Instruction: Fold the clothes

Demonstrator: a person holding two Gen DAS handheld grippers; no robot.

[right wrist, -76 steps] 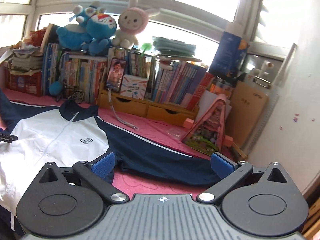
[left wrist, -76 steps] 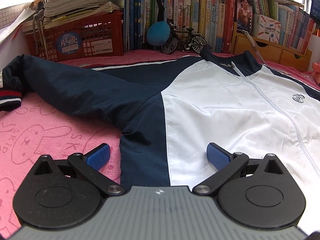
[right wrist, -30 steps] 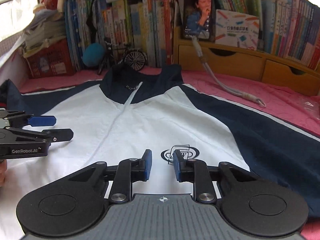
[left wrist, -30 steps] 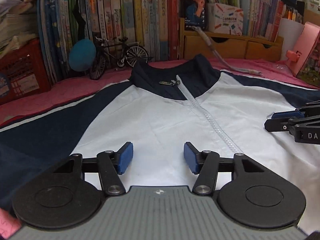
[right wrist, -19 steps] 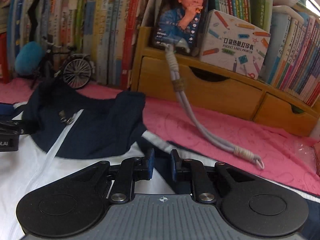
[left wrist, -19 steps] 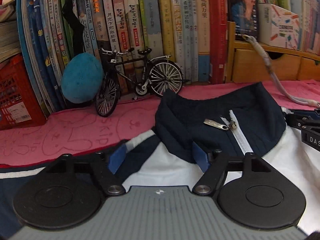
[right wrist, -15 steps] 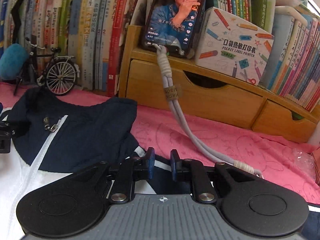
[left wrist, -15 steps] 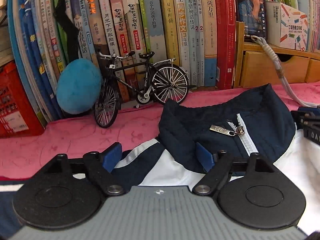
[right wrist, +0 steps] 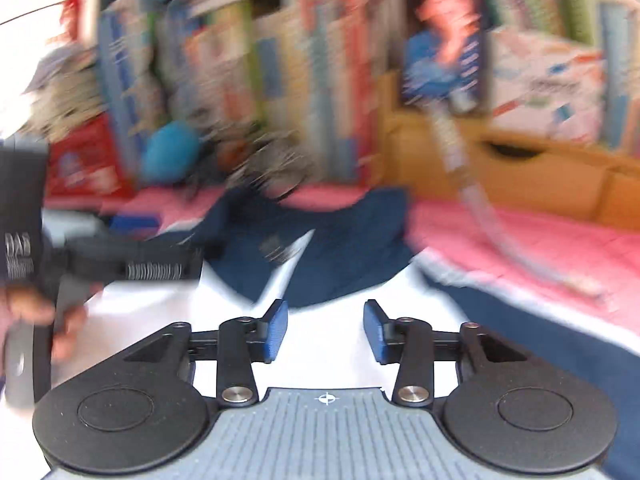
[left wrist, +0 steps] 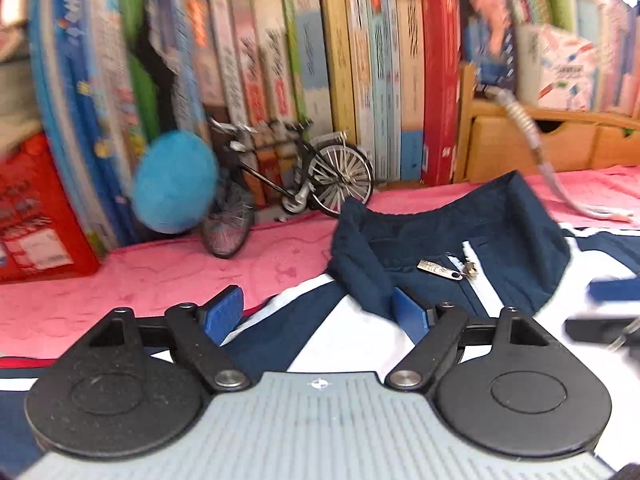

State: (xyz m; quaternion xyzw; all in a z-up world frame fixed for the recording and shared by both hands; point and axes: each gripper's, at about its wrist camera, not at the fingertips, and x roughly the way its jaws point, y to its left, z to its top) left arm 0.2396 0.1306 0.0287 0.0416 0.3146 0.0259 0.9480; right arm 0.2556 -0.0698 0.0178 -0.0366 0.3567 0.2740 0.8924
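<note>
The navy-and-white zip-front jacket (left wrist: 460, 280) lies flat, front up, on the pink towel-covered tabletop (left wrist: 140, 272), its stand-up navy collar (left wrist: 448, 224) now just ahead of both grippers rather than the chest panel they hovered over a second ago. The left gripper (left wrist: 316, 312) has its blue pads well apart, after widening and then easing in slightly; the jacket's left shoulder seam lies between them, the right-hand pad just beside the collar's edge, but nothing is pinched. The right gripper (right wrist: 324, 332), nearly closed half a second ago, has just been opening; its pads stand apart over the white fabric just below the collar, with only flat cloth beneath them. Both hands have slid up from the chest to the neckline, which suggests the shoulders are about to be gripped for a first fold; no fold has been made yet. In the right wrist view, which is blurred, the left gripper and the hand (right wrist: 36, 312) holding it sit off to the left. Beyond the collar stand a small black model bicycle (left wrist: 288, 192), a blue fuzzy ball (left wrist: 174, 188) and a row of upright books (left wrist: 320, 60).
</note>
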